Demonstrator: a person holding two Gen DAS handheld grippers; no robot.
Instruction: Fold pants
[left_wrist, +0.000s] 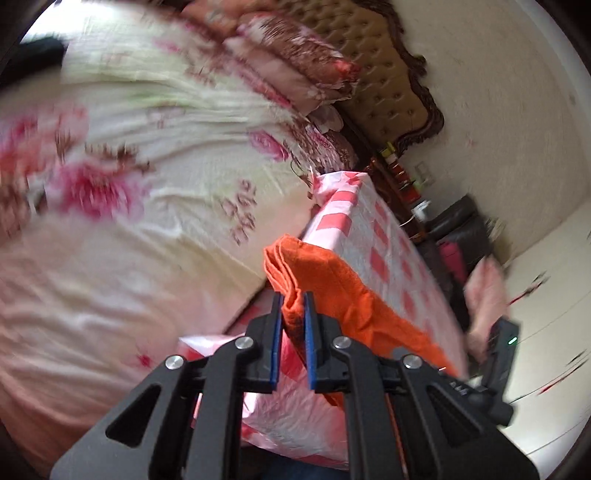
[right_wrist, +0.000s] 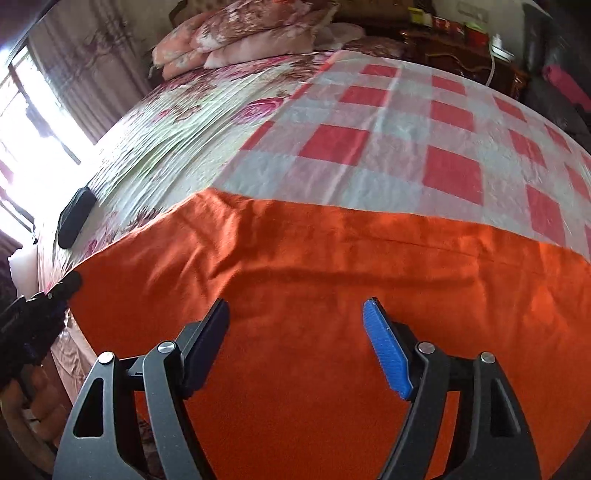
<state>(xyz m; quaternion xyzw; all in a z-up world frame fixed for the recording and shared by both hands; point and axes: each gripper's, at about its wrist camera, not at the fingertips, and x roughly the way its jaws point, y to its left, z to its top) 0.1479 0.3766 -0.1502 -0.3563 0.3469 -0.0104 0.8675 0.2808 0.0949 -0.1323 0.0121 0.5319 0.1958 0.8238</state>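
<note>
Two grippers are working the orange pants (right_wrist: 332, 295), which are lying spread over a red-and-white checked cloth (right_wrist: 424, 140) on the bed (right_wrist: 155, 122), near its foot. The left gripper (left_wrist: 293, 314) is clenching a bunched corner of the pants between its blue pads (left_wrist: 309, 332), lifting that end clear of the checked cloth so the fabric is hanging in a slack fold from the pinch; judging by this, it is probably carrying that end over to make a fold. The right gripper (right_wrist: 295, 332) is hovering low above the broad flat part of the pants with its jaws spread wide and nothing between them, apparently placed there either to pin the cloth or to take a second hold. The left wrist view is blurred, so how much of the garment is already doubled over is hard to tell. Stacked floral pillows (right_wrist: 240, 33) are lying at the far end, well apart from the work, and a dark oblong object (right_wrist: 75, 218) is resting near the bed's window-side edge.
</note>
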